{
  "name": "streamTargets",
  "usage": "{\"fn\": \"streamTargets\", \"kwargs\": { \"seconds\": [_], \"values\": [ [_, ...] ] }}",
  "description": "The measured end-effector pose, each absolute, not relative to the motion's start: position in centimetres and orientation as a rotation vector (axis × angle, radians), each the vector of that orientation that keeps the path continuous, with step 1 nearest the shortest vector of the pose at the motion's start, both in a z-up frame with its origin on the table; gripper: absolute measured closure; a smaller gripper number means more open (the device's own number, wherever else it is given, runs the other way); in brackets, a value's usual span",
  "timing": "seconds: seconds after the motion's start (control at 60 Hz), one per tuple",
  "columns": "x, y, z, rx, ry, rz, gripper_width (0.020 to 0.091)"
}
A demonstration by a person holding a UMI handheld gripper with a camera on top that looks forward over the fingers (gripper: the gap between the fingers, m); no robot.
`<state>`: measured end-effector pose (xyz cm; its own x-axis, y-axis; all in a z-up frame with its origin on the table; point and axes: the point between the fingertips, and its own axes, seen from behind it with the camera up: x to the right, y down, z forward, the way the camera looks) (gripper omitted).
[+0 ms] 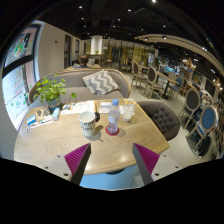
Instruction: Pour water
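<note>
Dark two-fingered tool (112,160) – magenta pads (76,155) inside

The pale beige wooden tabletop (60,145) carries a clear plastic bottle with a light blue cap and a pink-red label (113,118), and beside it a white mug with dark striping (88,122). A leafy green potted plant (50,92) stands further off. The grey sofa (85,80) bears a cushion in a grey-and-white zigzag pattern (99,82). The black gripper (112,160) shows magenta pads on its jaws
</note>
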<state>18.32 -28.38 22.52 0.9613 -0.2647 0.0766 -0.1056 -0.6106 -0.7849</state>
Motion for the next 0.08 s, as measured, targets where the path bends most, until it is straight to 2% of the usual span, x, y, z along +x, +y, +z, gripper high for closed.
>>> {"fn": "streamTargets", "kwargs": {
  "seconds": [0.083],
  "values": [
    [18.07, -28.55, 22.53, -2.242, 0.233, -0.235, 0.0249]
  ]
}}
